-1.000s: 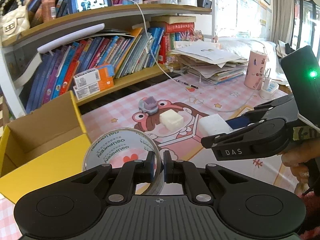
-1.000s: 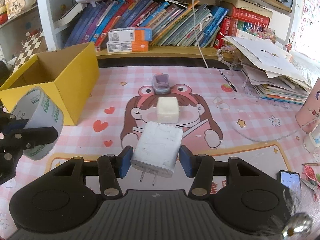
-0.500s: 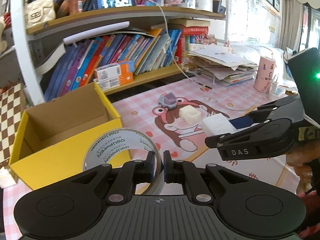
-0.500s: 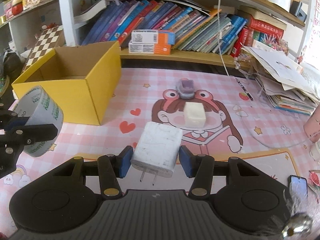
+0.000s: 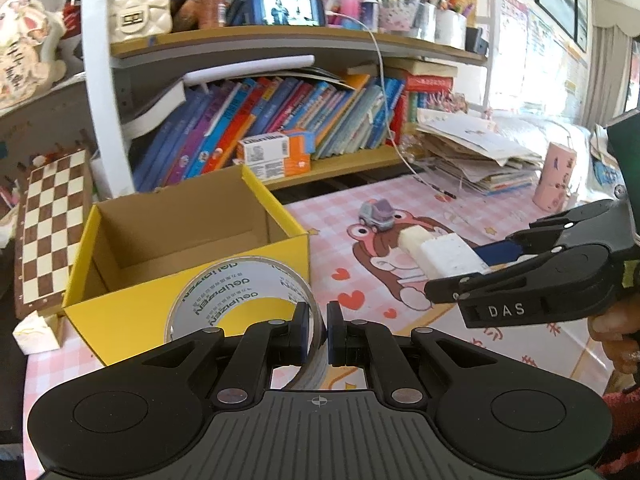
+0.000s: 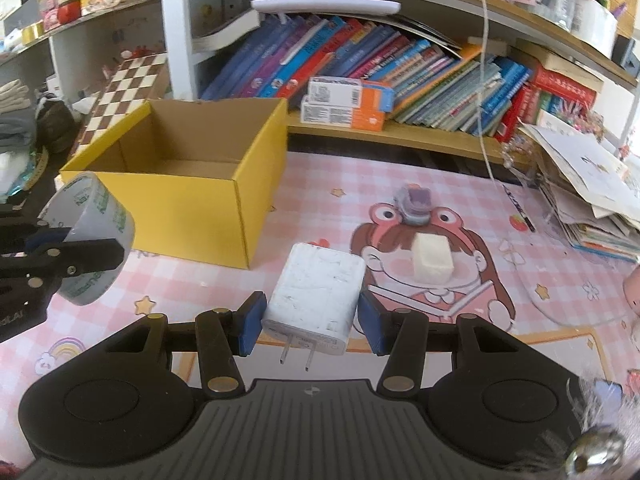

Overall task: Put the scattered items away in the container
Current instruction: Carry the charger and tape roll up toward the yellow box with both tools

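Observation:
My left gripper [image 5: 318, 332] is shut on the wall of a clear tape roll [image 5: 240, 292], held in the air just in front of the yellow cardboard box [image 5: 132, 320]. The box stands open with nothing visible inside. My right gripper [image 6: 310, 322] is shut on a white plug charger [image 6: 316, 292], prongs pointing back at the camera, above the pink mat. The tape roll [image 6: 94, 240] and the left gripper show at the left of the right wrist view. On the mat lie a cream cube [image 6: 432, 258] and a small purple-grey toy car [image 6: 414, 204].
A bookshelf [image 6: 400, 132] with books and two orange-white cartons runs behind the mat. A stack of papers [image 6: 584, 196] sits at the right, a pink cup [image 5: 556, 182] beyond it. A chessboard [image 5: 48, 220] leans left of the box. A white cable hangs down to the mat.
Both grippers have moved left toward the yellow box, which now looms larger and nearer the middle in both views. Each keeps its grip on its item.

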`<act>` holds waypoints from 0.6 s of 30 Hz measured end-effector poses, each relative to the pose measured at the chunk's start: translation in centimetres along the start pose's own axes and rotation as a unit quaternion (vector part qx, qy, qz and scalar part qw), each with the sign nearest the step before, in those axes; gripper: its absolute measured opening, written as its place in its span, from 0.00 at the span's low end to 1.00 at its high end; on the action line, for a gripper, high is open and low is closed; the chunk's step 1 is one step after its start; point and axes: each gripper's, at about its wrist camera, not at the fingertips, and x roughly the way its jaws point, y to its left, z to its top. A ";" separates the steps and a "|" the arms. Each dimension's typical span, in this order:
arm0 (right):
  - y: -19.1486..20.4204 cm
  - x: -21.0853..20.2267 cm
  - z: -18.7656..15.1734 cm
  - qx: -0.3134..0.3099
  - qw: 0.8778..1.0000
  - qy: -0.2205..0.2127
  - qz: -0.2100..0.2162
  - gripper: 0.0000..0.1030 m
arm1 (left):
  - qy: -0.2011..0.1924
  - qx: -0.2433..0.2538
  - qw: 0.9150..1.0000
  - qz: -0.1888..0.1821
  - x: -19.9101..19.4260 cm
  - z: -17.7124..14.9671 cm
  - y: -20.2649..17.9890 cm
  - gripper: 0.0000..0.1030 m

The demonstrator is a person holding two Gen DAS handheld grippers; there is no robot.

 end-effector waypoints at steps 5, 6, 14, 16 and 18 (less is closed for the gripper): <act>1.0 -0.1 0.9 -0.013 1.000 0.001 0.017 0.47 | -0.012 -0.009 1.000 0.007 -0.6 0.0 0.6 0.07; 1.3 -0.2 1.1 -0.015 1.000 0.000 0.021 0.47 | -0.014 -0.010 1.000 0.009 -0.8 0.0 0.7 0.07; 2.7 -0.4 2.7 -0.033 0.998 -0.008 0.052 0.47 | -0.032 -0.027 0.999 0.031 -1.9 0.5 2.2 0.07; 3.0 -0.4 3.3 -0.040 0.997 -0.013 0.058 0.47 | -0.037 -0.030 0.998 0.038 -2.2 0.7 2.6 0.07; 3.3 -0.5 4.1 -0.046 0.997 -0.020 0.063 0.47 | -0.042 -0.032 0.998 0.044 -2.5 0.9 3.0 0.07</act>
